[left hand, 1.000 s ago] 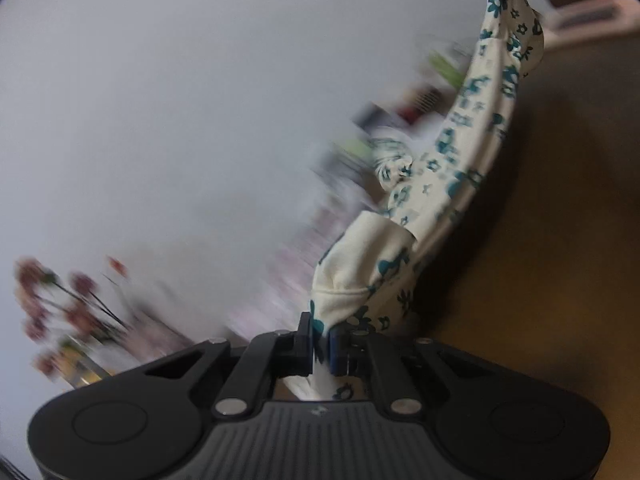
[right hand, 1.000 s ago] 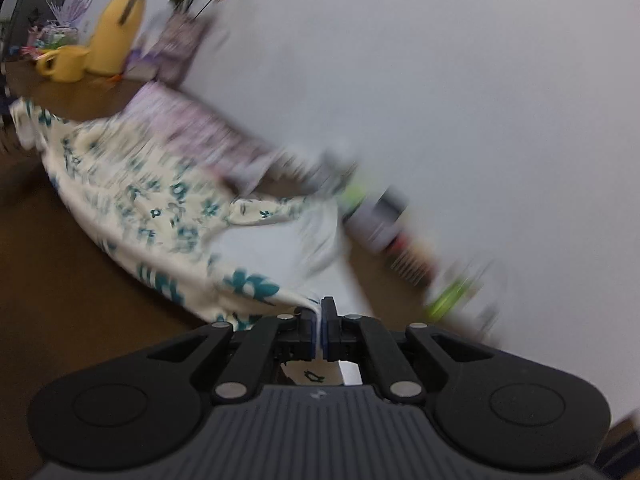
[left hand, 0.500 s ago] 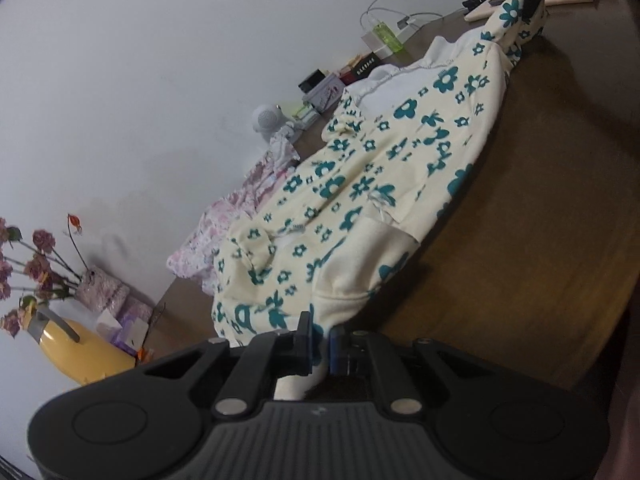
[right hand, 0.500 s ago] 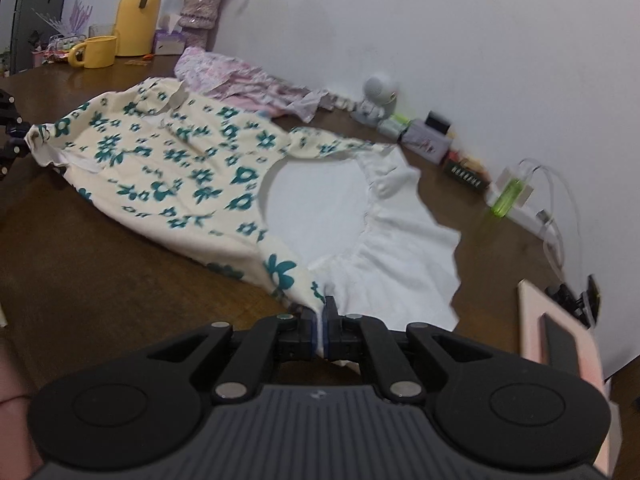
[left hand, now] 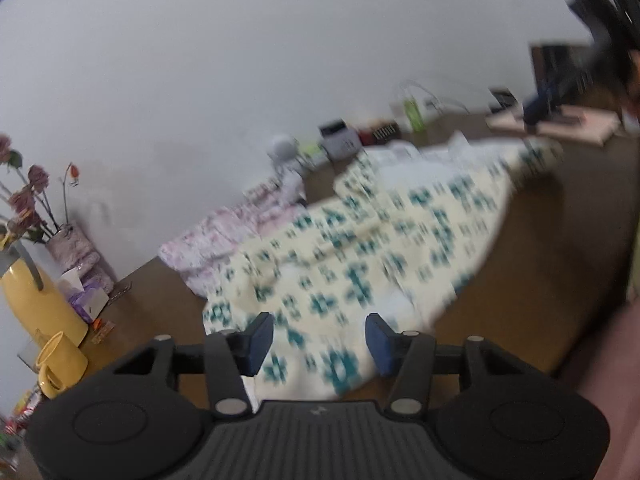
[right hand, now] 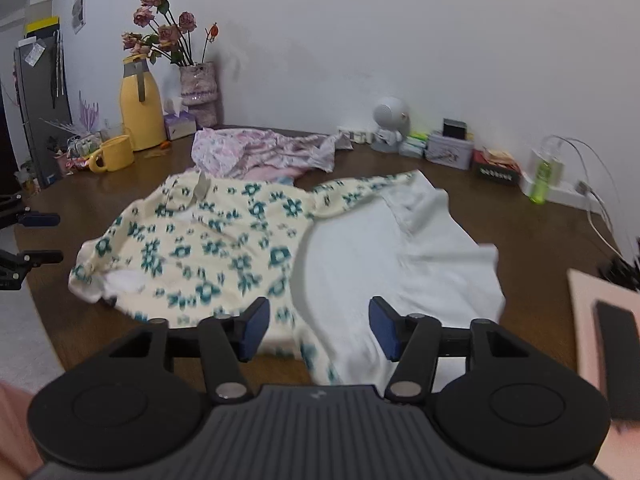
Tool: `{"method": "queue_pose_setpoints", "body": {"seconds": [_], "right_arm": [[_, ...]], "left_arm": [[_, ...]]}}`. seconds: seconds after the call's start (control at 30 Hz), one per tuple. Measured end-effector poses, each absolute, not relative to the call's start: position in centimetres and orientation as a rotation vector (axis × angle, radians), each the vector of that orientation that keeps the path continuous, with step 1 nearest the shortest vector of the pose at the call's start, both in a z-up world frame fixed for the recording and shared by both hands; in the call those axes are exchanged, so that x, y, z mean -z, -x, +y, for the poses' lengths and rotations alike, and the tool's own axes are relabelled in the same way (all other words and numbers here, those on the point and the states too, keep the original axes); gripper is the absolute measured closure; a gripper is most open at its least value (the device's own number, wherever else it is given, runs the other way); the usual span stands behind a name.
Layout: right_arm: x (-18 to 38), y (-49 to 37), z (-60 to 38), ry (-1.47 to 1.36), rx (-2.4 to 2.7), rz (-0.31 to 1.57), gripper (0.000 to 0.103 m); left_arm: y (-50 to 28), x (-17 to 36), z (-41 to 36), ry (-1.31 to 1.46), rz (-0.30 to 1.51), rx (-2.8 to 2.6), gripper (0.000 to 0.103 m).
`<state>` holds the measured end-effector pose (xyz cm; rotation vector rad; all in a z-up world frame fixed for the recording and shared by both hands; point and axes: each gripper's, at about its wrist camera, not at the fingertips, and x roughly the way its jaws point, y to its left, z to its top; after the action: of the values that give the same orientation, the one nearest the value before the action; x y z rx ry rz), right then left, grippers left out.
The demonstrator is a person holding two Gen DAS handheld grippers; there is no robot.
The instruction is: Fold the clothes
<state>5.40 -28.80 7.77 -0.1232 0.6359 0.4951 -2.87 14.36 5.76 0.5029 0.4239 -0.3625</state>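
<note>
While the floral garment [right hand: 224, 240] lies spread across the middle of the brown table [right hand: 540, 240], white lining turned up on its right half, both the left gripper [left hand: 320, 338] and right gripper [right hand: 319, 324] have just been opening and stand released, nothing between their pads. Laying-out looks finished; next, I judge, comes regrasping an edge to fold. Only the sharp right view shows the lining and pink clothes [right hand: 260, 152] clearly; the left view is blurred.

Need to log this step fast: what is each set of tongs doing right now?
Left tongs: open, just released, holding nothing; flowered top lies below.
Right tongs: open, just released, holding nothing.
</note>
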Motion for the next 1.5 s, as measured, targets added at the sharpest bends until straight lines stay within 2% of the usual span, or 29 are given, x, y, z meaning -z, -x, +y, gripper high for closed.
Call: {"method": "queue_pose_setpoints", "body": {"seconds": [0.07, 0.1, 0.13, 0.17, 0.23, 0.27, 0.43, 0.6, 0.7, 0.73, 0.77, 0.87, 0.9, 0.97, 1.07, 1.2, 1.4, 1.43, 1.5], "right_arm": [[-7.1, -7.0, -27.2, 0.126, -0.514, 0.66, 0.067], [-6.6, -7.8, -26.4, 0.132, -0.525, 0.676, 0.068], [-5.9, -8.6, -25.5, 0.148, -0.532, 0.692, 0.069], [-5.3, -9.3, -24.7, 0.162, -0.534, 0.708, 0.07], [-3.7, -10.6, -23.5, 0.175, -0.544, 0.75, 0.073], [-3.0, -11.2, -23.1, 0.178, -0.553, 0.774, 0.077], [-0.6, -11.8, -22.7, 0.195, -0.562, 0.853, 0.093], [-0.6, -12.4, -22.8, 0.174, -0.565, 0.885, 0.093], [-3.0, -13.8, -22.7, 0.11, -0.59, 0.857, 0.086], [-4.1, -14.3, -22.4, 0.099, -0.598, 0.837, 0.075], [-5.1, -15.0, -21.8, 0.105, -0.606, 0.814, 0.063], [-7.4, -17.2, -19.3, 0.164, -0.628, 0.774, 0.05], [-7.5, -18.2, -18.3, 0.193, -0.62, 0.772, 0.047], [-7.6, -20.2, -16.5, 0.252, -0.6, 0.769, 0.031], [-5.3, -24.1, -15.2, 0.312, -0.517, 0.833, 0.03], [-1.7, -28.3, -16.7, 0.155, -0.486, 0.991, 0.036], [0.2, -31.5, -16.5, 0.083, -0.489, 1.017, 0.039], [0.4, -31.8, -16.2, 0.091, -0.491, 1.02, 0.046], [0.4, -32.3, -15.9, 0.104, -0.495, 1.011, 0.072]], "left_arm": [[1.1, -5.3, 13.3, -0.521, 0.443, 0.335, 0.054], [0.2, -5.0, 12.8, -0.536, 0.456, 0.317, 0.054], [-0.9, -4.4, 12.2, -0.554, 0.477, 0.292, 0.061], [-1.9, -3.7, 11.7, -0.568, 0.51, 0.267, 0.073], [-3.8, -2.4, 11.4, -0.554, 0.587, 0.255, 0.085], [-4.4, -1.9, 11.6, -0.537, 0.617, 0.257, 0.087], [-4.9, -0.5, 12.5, -0.505, 0.672, 0.264, 0.09], [-4.4, -0.5, 13.1, -0.513, 0.664, 0.261, 0.088], [-4.9, -1.3, 13.4, -0.499, 0.644, 0.27, 0.084], [-5.1, -1.9, 13.6, -0.488, 0.63, 0.271, 0.079], [-5.5, -2.5, 13.8, -0.476, 0.613, 0.269, 0.07], [-7.0, -4.3, 13.9, -0.482, 0.551, 0.241, 0.054], [-7.8, -4.7, 13.7, -0.499, 0.538, 0.231, 0.053], [-9.8, -5.1, 13.2, -0.536, 0.532, 0.229, 0.053], [-13.0, -4.7, 12.0, -0.608, 0.539, 0.238, 0.053], [-16.3, -2.7, 9.9, -0.74, 0.553, 0.258, 0.053], [-20.3, -1.2, 8.9, -0.761, 0.609, 0.297, 0.05], [-20.9, -1.0, 8.8, -0.76, 0.619, 0.298, 0.05], [-21.7, -0.6, 8.9, -0.754, 0.648, 0.304, 0.073]]}}
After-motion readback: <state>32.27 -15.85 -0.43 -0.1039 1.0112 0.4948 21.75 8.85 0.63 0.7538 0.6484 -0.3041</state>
